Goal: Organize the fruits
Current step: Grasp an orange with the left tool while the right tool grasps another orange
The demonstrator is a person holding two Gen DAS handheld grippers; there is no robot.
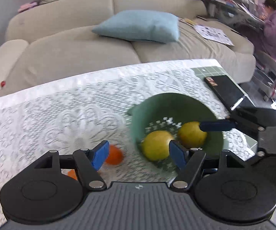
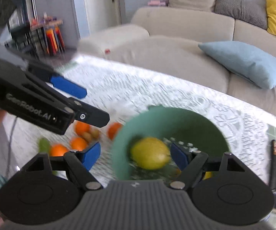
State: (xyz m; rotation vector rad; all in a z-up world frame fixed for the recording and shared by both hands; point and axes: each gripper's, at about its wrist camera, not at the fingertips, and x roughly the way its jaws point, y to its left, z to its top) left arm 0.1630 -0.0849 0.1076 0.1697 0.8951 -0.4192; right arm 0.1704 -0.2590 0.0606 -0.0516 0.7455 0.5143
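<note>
The left tongs (image 1: 140,151) and right tongs (image 2: 136,156) were held spread wide and empty above the round green bowl (image 1: 168,105). Two yellow lemons (image 1: 157,145) were seen inside that bowl. Small orange fruits (image 2: 78,143) were left beside it on the white lace-covered desk (image 1: 61,105).

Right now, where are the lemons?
Both lemons lie side by side inside the green bowl on the lace tablecloth, right of the oranges in both wrist views.
</note>
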